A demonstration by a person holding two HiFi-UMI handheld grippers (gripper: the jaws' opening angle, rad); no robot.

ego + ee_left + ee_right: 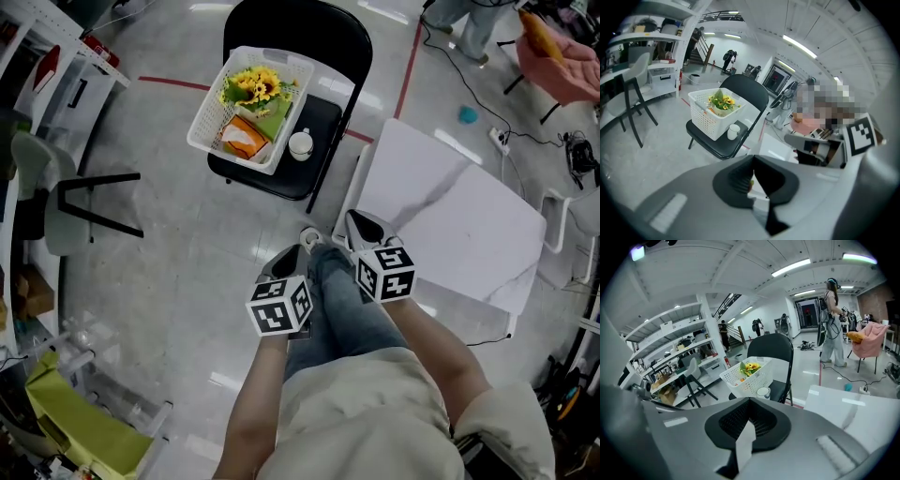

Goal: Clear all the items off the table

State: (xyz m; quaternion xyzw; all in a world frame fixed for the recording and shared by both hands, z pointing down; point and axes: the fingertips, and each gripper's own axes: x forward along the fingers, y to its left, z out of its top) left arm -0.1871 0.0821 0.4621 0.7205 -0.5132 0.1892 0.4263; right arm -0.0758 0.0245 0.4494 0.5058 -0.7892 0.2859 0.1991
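The task looks finished, or very near to it. In the head view the white marbled counter point(450, 225) shows a bare top, and I see nothing standing on the part that is visible. The things are on a black folding chair point(323, 120), which stands on the floor apart from the counter's far corner. There a white plastic basket point(206, 105) holds a bunch of sunflowers point(253, 86) and an orange packet point(246, 139). A white cup point(301, 144) stands on the seat just beside the basket, outside it.

The left tongs point(753, 164) are clenched with the pads together, and the right tongs point(749, 405) are clenched in the same way. Neither carries an item. Both are held near the person's body, above the floor by the near corner of the counter. As a judgement, nothing is left to carry, unless the cup must go into the basket.

Some things are not clear. The right tongs and their marker cube cover the near corner of the counter in the head view, so a small item there would not show. The sunflowers hide what lies deeper in the basket. I cannot read the orange packet. A tiny greenish speck shows in the slit of the left tongs, too small to identify.
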